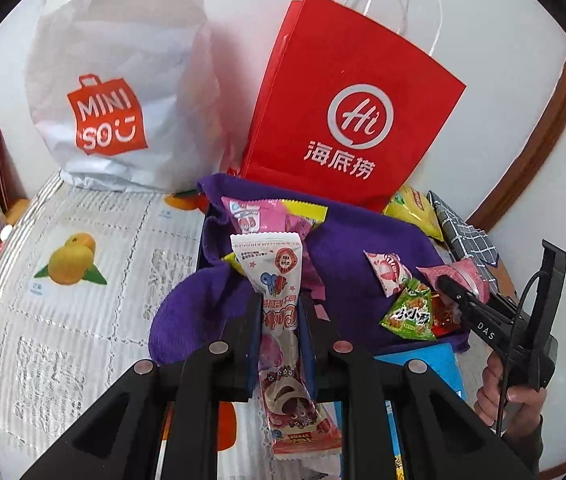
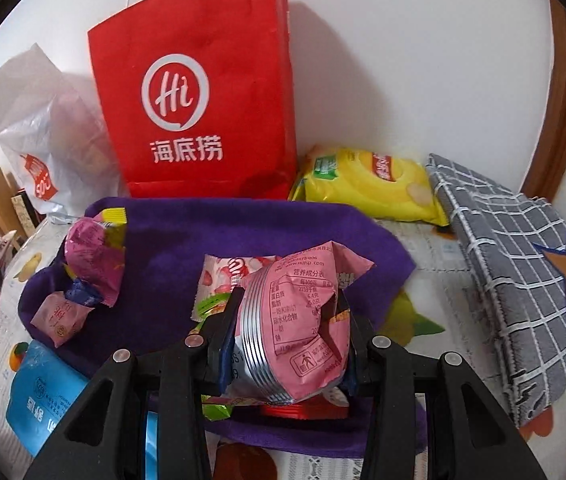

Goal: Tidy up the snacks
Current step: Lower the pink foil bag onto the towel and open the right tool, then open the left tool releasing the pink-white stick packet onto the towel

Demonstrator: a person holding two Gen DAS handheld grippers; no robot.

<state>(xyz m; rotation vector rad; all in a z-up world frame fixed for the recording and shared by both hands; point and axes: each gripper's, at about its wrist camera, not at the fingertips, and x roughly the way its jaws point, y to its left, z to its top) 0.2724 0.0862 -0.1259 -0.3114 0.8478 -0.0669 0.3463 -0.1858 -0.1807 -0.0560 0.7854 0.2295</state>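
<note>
- Two tools grip snacks: your left tool (image 1: 281,312) pinches a long white-pink snack packet (image 1: 279,320).
- Your right tool (image 2: 289,330) clamps a crumpled pink packet (image 2: 299,320) over the purple cloth (image 2: 243,232).

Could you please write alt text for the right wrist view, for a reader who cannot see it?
The right tool grips a crumpled pink snack packet above a purple cloth scattered with small snacks. Behind stand a red paper bag and a white plastic bag, with a yellow chip bag to the right.
</note>
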